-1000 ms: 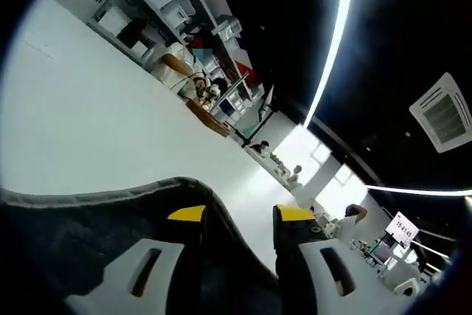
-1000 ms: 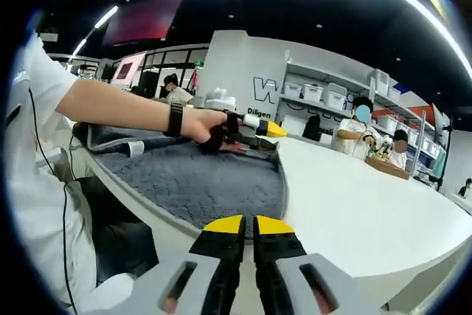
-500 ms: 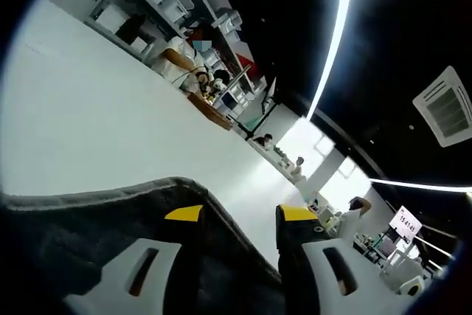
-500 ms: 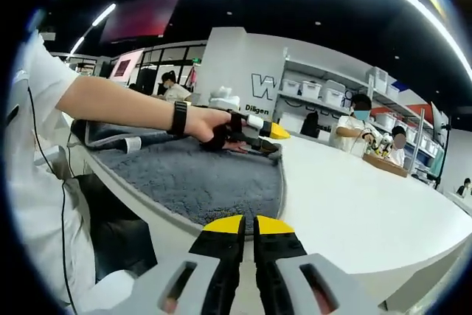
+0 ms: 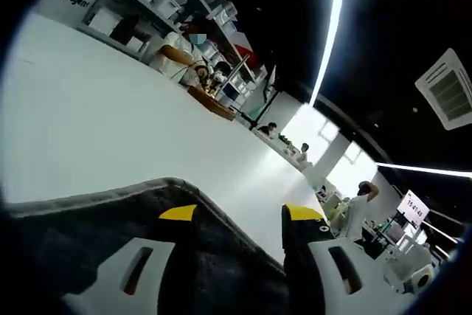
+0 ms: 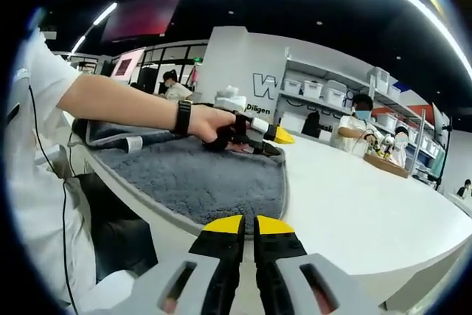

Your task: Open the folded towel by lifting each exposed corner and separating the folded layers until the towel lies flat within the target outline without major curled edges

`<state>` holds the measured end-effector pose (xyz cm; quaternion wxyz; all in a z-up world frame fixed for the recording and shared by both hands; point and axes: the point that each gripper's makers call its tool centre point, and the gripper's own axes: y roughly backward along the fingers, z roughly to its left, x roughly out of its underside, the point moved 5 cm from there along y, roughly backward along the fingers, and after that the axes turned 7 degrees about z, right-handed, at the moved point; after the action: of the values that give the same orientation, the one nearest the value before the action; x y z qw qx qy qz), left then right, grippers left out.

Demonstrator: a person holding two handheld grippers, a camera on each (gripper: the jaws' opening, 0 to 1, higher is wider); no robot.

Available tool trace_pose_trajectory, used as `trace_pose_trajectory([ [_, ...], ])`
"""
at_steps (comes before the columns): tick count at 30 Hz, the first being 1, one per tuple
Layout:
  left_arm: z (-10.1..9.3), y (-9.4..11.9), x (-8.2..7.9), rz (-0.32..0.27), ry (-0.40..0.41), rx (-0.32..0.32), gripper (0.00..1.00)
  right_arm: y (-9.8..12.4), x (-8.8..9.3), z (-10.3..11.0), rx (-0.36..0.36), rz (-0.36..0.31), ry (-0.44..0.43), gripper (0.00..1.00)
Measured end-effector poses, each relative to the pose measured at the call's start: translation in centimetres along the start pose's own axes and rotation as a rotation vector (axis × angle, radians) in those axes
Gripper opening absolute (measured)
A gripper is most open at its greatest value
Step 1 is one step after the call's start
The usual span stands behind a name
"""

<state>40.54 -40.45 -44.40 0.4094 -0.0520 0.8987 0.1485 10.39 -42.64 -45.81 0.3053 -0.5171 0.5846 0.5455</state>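
My right gripper hangs nearest, fingers pressed together on nothing, off the desk's near edge. Beyond, the grey towel lies along that edge; it looks soft, limp and light, best pinched at a corner. My left gripper grips its far hem there. Bare desk opens rightward.

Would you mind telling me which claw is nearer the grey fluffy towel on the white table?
Left. The left claw sits at the grey fluffy towel, at its far corner; the right claw is shut, just off the near edge.
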Motion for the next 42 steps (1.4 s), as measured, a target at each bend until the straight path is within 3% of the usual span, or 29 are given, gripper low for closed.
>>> trace_pose_trajectory([
  [8, -1.2, 0.2, 0.6, 0.035, -0.035, 0.026, 0.48, 0.4, -0.9, 0.0, -0.008, -0.046, -0.012, 0.0],
  [15, -1.2, 0.8, -0.6, 0.057, -0.074, 0.028, 0.49, 0.6, -1.2, 0.1, -0.018, -0.062, -0.017, 0.03],
  [23, -2.3, 1.9, 0.6, 0.088, -0.1, 0.042, 0.49, 0.4, -1.4, 0.2, -0.029, -0.057, -0.019, 0.08],
  [26, -3.2, 2.8, 1.8, 0.113, -0.121, 0.042, 0.49, 0.3, -1.6, 0.3, -0.036, -0.062, -0.025, 0.08],
  [42, -5.8, 7.2, 2.8, 0.086, -0.187, 0.096, 0.51, -0.3, -3.4, 1.4, -0.068, -0.082, 0.018, 0.16],
])
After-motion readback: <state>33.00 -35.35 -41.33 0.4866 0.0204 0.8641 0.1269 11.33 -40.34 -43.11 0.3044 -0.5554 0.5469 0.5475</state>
